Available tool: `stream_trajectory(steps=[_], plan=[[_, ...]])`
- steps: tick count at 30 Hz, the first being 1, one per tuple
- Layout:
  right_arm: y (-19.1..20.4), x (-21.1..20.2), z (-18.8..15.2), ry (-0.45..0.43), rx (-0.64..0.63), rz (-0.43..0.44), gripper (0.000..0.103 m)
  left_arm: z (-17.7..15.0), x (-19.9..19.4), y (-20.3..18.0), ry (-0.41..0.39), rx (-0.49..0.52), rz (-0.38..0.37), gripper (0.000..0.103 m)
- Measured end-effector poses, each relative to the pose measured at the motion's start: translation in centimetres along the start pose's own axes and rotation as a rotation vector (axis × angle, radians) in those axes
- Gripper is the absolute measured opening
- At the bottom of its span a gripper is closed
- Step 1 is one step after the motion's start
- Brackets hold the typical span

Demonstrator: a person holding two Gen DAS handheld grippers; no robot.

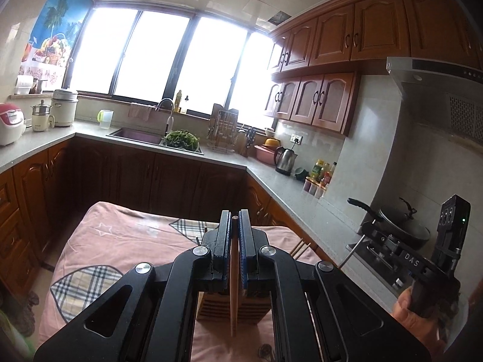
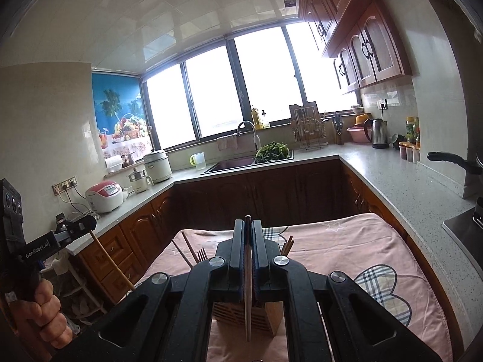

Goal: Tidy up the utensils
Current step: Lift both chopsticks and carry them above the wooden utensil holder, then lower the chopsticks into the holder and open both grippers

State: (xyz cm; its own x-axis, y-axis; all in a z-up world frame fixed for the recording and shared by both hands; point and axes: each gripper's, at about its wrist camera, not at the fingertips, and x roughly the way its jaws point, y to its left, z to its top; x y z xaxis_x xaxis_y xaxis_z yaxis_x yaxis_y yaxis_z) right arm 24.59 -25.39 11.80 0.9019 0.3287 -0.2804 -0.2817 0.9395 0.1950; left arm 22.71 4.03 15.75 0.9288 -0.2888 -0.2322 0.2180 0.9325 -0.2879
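Left gripper (image 1: 235, 223): jaws nearly closed, clamped on a thin wooden chopstick (image 1: 234, 286) that runs lengthwise between the pads. Seen from the right camera, a bare hand (image 2: 45, 310) wraps its handle, fingers curled.

Right gripper (image 2: 248, 232): jaws likewise drawn together on a darker chopstick (image 2: 248, 295). Its holding hand (image 1: 422, 307) shows at the left camera's right edge, fist around the grip.
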Motion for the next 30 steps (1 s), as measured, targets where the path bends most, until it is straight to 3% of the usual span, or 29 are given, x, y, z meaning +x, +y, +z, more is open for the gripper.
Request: stream_trajectory(steps=[7, 13, 30], plan=[[-0.9, 2.5, 1.6, -0.038, 0.018, -0.007, 0.004, 1.9, 2.7, 0.2, -0.051, -0.022, -0.004, 0.004], [-1.4, 4.7, 2.1, -0.060, 0.027, -0.009, 0.004, 2.1, 5.6, 0.8, -0.089, -0.023, 0.046, 0.004], [-3.1, 10.3, -3.6, 0.045, 0.055, -0.036, 0.004, -4.7, 12.1, 3.8, 0.022, -0.091, 0.103, 0.004]])
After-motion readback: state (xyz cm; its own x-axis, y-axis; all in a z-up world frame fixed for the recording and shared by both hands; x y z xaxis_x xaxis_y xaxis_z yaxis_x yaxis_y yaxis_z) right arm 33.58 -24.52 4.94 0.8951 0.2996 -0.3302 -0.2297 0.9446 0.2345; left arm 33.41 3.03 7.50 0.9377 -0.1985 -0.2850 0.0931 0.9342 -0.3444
